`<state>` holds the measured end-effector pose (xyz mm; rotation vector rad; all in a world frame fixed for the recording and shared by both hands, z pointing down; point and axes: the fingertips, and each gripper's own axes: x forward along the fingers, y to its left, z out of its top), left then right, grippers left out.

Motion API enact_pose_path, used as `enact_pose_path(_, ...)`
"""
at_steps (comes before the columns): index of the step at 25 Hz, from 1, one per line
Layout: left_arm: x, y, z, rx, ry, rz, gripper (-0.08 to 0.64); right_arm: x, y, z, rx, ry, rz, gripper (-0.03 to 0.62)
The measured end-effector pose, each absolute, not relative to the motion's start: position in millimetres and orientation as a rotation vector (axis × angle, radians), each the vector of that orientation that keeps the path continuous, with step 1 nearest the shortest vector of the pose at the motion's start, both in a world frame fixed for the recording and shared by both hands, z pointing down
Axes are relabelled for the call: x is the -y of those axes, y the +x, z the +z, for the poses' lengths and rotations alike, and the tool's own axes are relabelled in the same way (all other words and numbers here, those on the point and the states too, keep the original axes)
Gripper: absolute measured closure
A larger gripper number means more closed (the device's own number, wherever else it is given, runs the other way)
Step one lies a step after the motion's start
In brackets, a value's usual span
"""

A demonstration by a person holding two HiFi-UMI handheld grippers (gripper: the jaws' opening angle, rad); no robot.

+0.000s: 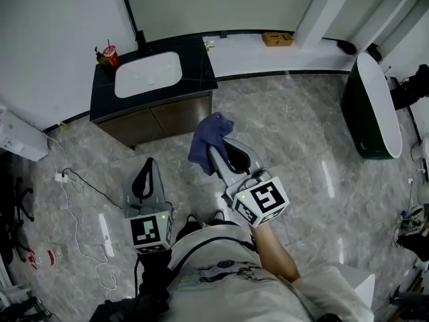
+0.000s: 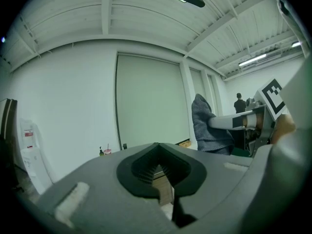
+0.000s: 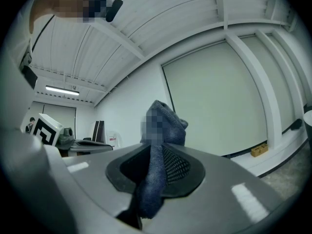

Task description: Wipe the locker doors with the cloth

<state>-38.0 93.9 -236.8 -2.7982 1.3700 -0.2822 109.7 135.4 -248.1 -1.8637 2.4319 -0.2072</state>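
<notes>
The left gripper (image 1: 147, 170) has its claw almost closed, with nothing in it. The right gripper (image 1: 226, 158) pinches the floppy dark blue cloth (image 1: 209, 138) (bunched up past the tips) above the grey stone floor (image 1: 301, 146), near a front corner of the black-topped wooden sink cabinet (image 1: 167, 116).

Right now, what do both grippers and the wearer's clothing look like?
Both the left gripper and right gripper are grey moulded shells with black ribbed jaw pads. Each carries a white cube with black square markers and a small green light. The person wears a pale printed T-shirt.
</notes>
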Motion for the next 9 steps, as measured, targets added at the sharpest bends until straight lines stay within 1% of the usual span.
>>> enact_pose_path(9,-92.7,-27.5,-237.8,-1.336,-2.804,-0.287,0.558,-133.6,112.0,-247.5,-2.429,-1.857,-0.206,0.520)
